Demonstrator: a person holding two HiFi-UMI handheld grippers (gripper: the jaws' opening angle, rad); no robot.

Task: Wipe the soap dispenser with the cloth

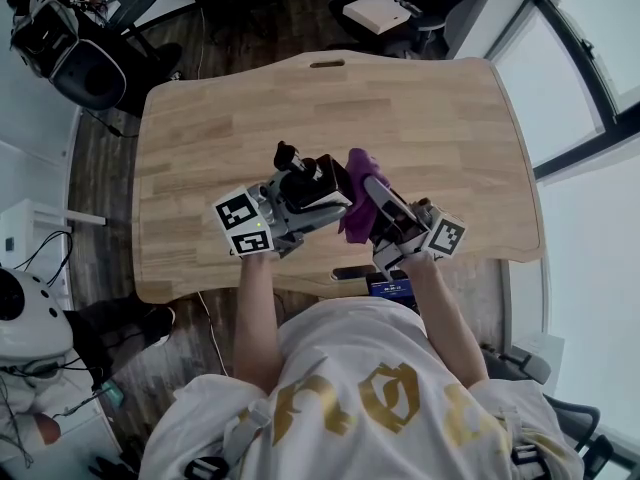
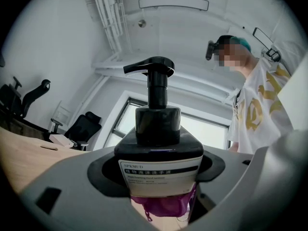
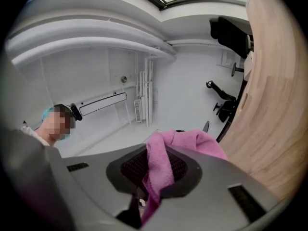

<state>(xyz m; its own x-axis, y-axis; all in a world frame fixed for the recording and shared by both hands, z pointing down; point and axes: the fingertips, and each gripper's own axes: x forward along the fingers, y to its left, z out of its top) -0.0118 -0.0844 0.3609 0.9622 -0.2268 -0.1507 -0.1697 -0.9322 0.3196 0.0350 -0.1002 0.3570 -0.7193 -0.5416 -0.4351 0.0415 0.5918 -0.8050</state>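
A black soap dispenser (image 2: pixel 159 148) with a pump head and a white label stands upright between the jaws of my left gripper (image 2: pixel 161 182), which is shut on its body. In the head view the dispenser (image 1: pixel 305 178) is held above the wooden table (image 1: pixel 200 128), tilted to the left. A purple cloth (image 3: pixel 161 165) is pinched in my right gripper (image 3: pixel 154 186), which is shut on it. The cloth (image 1: pixel 358 183) hangs right beside the dispenser, and part of the cloth (image 2: pixel 166 206) shows under the bottle's base.
Both grippers hover over the near middle of the table. A dark phone-like object (image 1: pixel 390 288) lies at the near edge. Office chairs (image 1: pixel 80 48) and a white box (image 1: pixel 378 13) stand around the far side. A window (image 1: pixel 590 78) runs along the right.
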